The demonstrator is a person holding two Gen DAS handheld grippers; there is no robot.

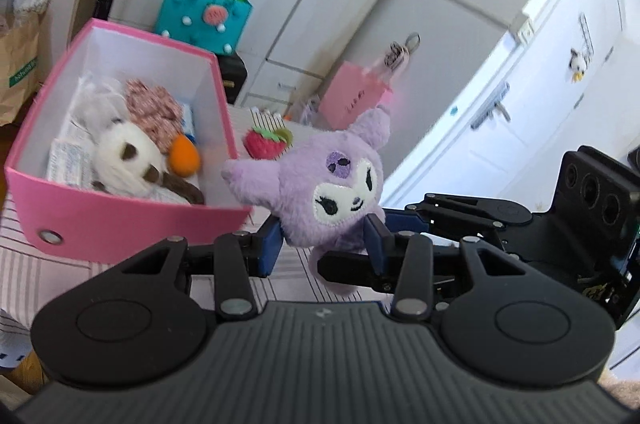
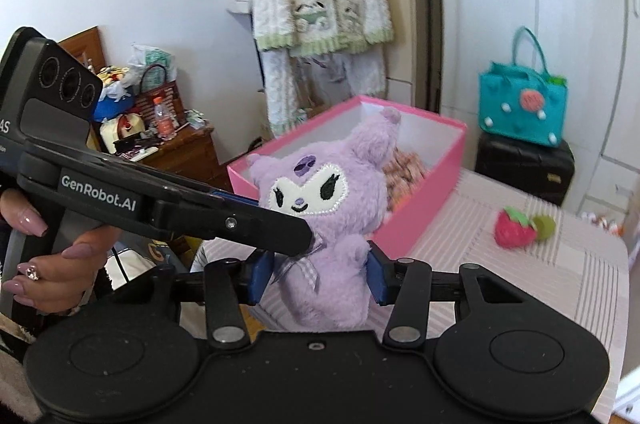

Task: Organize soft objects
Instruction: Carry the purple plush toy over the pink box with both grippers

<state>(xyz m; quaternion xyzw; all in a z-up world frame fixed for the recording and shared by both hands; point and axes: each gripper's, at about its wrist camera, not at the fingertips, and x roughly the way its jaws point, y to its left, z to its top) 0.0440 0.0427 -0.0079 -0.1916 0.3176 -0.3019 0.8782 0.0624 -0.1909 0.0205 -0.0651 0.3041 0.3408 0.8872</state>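
Note:
A purple plush toy point(image 1: 320, 188) with a white face is held in the air between both grippers. My left gripper point(image 1: 326, 244) is shut on its lower body. My right gripper point(image 2: 318, 278) is shut on the same plush toy point(image 2: 320, 208) from the other side; the right gripper shows in the left wrist view point(image 1: 404, 220) and the left in the right wrist view point(image 2: 280, 224). A pink box point(image 1: 120, 212) to the left holds a white and brown plush point(image 1: 128, 156), an orange soft piece point(image 1: 183, 156) and a pink patterned cloth point(image 1: 154, 112). A strawberry plush point(image 1: 265, 142) lies on the striped cover.
The pink box point(image 2: 424, 192) sits on a striped bed cover point(image 2: 540, 264). A teal felt bag point(image 2: 524, 100) stands on a black case point(image 2: 524, 160). A pink paper bag point(image 1: 354, 96) stands beyond the strawberry. White wardrobe doors point(image 1: 540, 64) are at the right. A cluttered wooden cabinet point(image 2: 180, 148) is at the left.

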